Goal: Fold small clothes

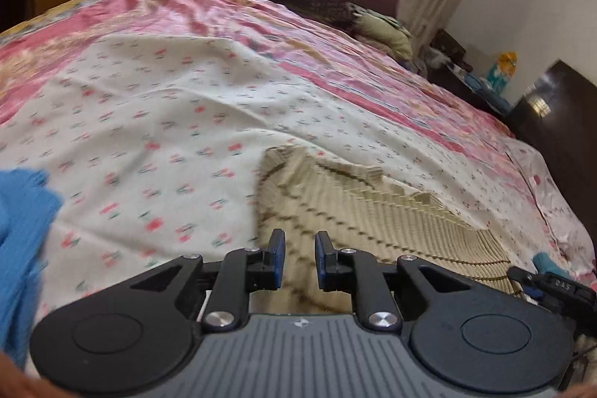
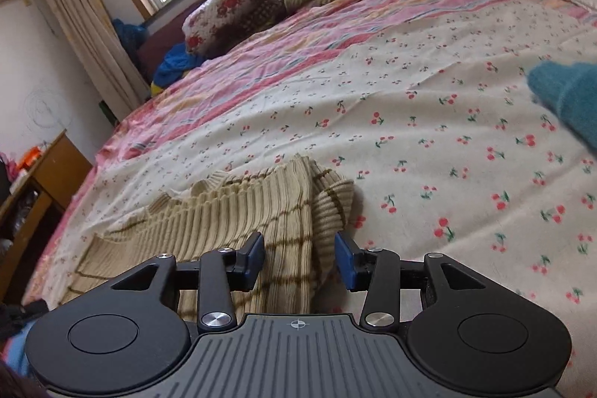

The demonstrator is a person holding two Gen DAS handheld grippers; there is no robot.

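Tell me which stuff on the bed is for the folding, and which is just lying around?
For the folding: beige ribbed sweater, left gripper, right gripper.

Just lying around: flowery pillow, blue clothes by the window, teal garment.

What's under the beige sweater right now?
The beige sweater lies on the cherry-print sheet, which shows all around it. Whatever is beneath its folded layers is covered; nothing else pokes out.
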